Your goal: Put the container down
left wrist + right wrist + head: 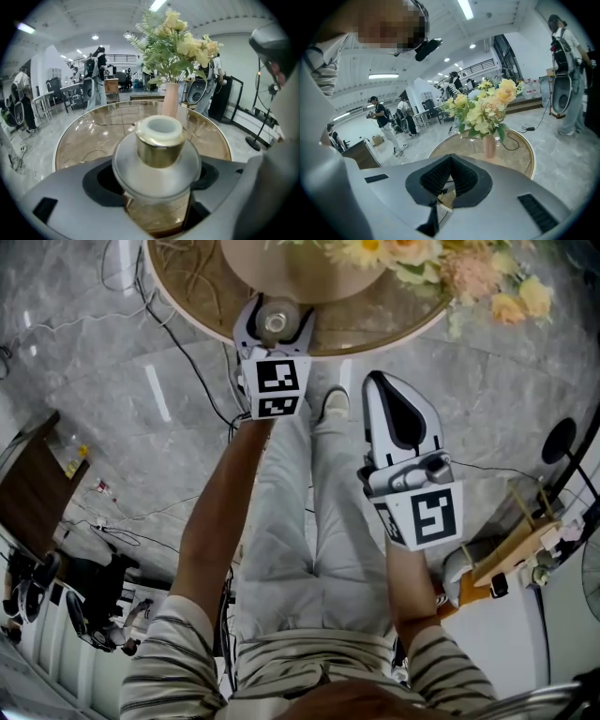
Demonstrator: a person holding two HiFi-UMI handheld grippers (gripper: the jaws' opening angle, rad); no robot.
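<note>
The container point(158, 157) is a round frosted-glass jar with a gold neck and a white cap. It sits between the jaws of my left gripper point(157, 192), and no gap shows between its sides and the dark pads. In the head view the left gripper point(273, 317) holds the container point(275, 322) over the near edge of the round glass table point(187, 292). My right gripper point(386, 390) hovers lower, over the person's legs, away from the table. Its ribbed pads point(440, 178) meet with nothing between them.
A pink vase point(170, 101) of yellow flowers point(469, 268) stands on the table beyond the container. Cables point(202, 381) run over the marble floor. A wooden stand point(520, 540) is at the right and dark furniture point(37, 484) at the left. People stand in the far room.
</note>
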